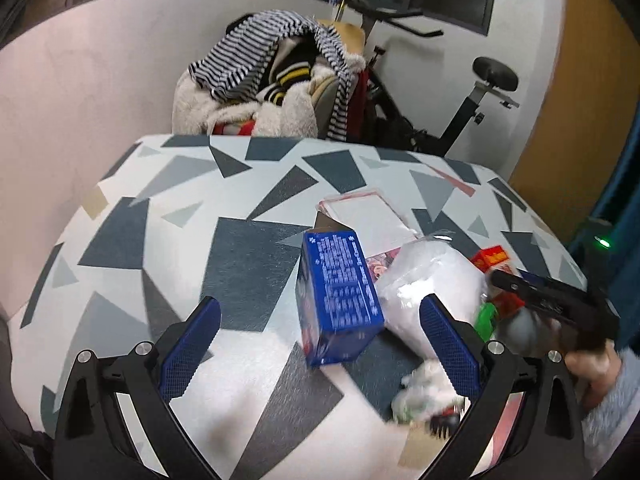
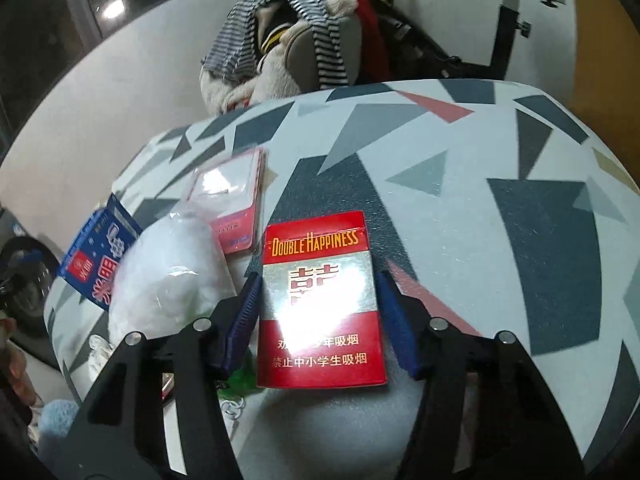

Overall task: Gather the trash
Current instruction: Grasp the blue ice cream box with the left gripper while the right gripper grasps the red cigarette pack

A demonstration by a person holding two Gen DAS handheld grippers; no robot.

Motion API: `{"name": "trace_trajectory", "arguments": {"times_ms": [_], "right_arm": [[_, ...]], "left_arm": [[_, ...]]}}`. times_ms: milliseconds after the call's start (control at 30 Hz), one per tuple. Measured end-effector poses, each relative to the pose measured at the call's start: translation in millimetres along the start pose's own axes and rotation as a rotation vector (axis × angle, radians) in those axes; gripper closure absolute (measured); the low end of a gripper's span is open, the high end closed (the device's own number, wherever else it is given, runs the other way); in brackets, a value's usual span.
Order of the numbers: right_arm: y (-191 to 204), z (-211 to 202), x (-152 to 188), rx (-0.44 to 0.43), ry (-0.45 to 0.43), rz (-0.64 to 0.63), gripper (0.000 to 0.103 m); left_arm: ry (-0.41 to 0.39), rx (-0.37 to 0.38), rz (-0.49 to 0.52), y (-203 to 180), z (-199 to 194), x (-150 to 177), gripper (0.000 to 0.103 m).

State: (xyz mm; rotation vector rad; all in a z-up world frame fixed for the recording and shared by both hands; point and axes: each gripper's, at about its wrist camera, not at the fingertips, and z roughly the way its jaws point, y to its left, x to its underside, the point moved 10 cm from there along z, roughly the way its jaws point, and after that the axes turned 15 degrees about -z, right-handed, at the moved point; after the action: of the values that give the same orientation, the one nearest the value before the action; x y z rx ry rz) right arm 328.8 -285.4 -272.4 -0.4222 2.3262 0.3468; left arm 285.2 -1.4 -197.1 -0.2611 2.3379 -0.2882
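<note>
One red pack (image 2: 320,300) sits between the right gripper (image 2: 320,328) pads, both touching its sides, so gripped. Left gripper (image 1: 320,344) gapes open, one blue box (image 1: 338,292) at 12 o'clock, table (image 1: 160,240) underneath.

I see a glossy red cardboard cigarette pack (image 2: 320,300) glaring under the light, a crinkly clear plastic bag of white fluff (image 2: 168,276), a shiny blue printed carton (image 1: 338,292), and a matt patterned tabletop (image 1: 160,240). My ribbed blue rubbery pads (image 1: 192,344) look matt.
</note>
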Motion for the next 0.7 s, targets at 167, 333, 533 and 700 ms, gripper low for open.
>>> {"name": "trace_trajectory", "arguments": {"times_ms": [167,333,533,700], "right_arm": [[0,-3,-3,0.006,-0.012,-0.01,0.044],[3,-5,-3,0.014,-0.005,-0.037,0.044],[1,-4,-3,0.015,-0.011,-0.025,0.044],[2,-4,-4,0.032,-0.013,-0.037,0.044]], "left_arm": [[0.052,-0.045,-0.034,-1,36,-10,0.006],[0.063,-0.095,-0.008,-1,58,-13,0.018],[0.072,-0.024,-0.013,7,52,3,0.066],[0.054,0.025,-0.03,12,30,3,0.066]]}}
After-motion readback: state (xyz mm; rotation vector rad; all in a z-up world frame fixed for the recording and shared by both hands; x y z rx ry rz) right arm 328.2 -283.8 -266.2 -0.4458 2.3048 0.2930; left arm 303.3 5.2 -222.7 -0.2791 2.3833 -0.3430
